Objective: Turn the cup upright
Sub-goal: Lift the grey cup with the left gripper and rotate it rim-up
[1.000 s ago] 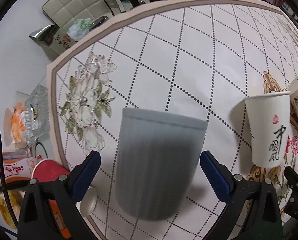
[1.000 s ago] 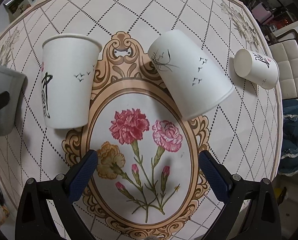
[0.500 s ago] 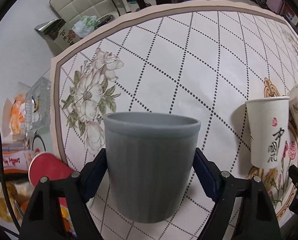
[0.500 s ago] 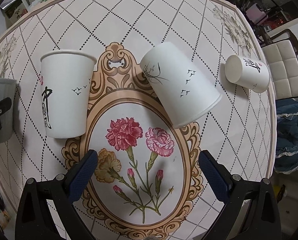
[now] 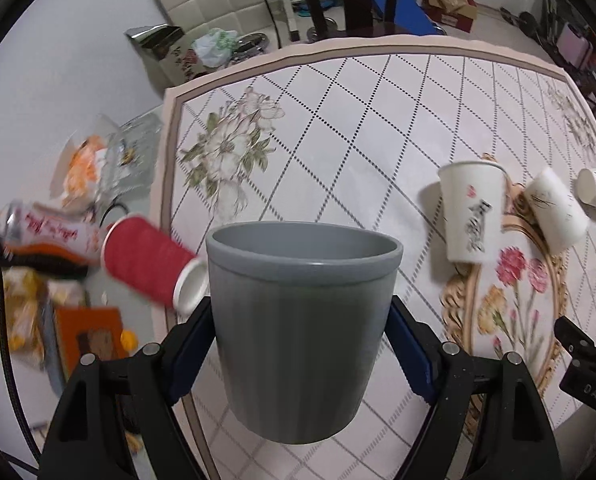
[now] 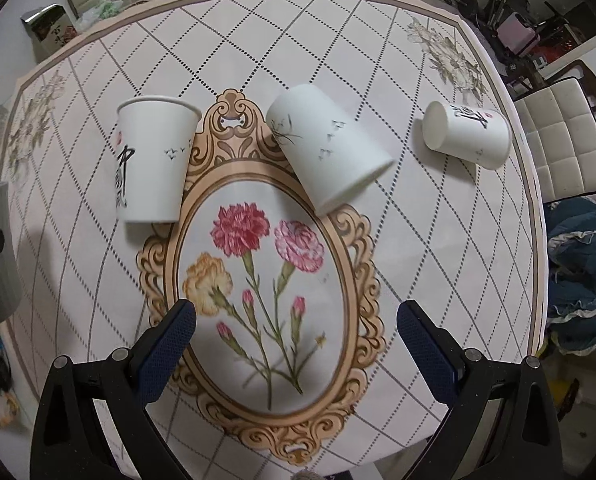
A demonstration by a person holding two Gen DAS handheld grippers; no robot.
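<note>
Fingers [image 5: 194,344] of the left gripper [image 5: 299,344] clamp the grey cup [image 5: 301,332] mouth-up at lower centre, above the counter [image 5: 337,128]; right gripper [image 6: 296,344] gapes empty. A tilted release could topple it.

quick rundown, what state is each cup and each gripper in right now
grey cup: held by the left gripper, mouth up, lifted off the table
left gripper: shut on the grey cup
right gripper: open, holding nothing
tall paper cup: standing upright
bird-print paper cup: upside down, mouth on the table
small paper cup: lying on its side
red cup: on its side, off the table edge
</note>
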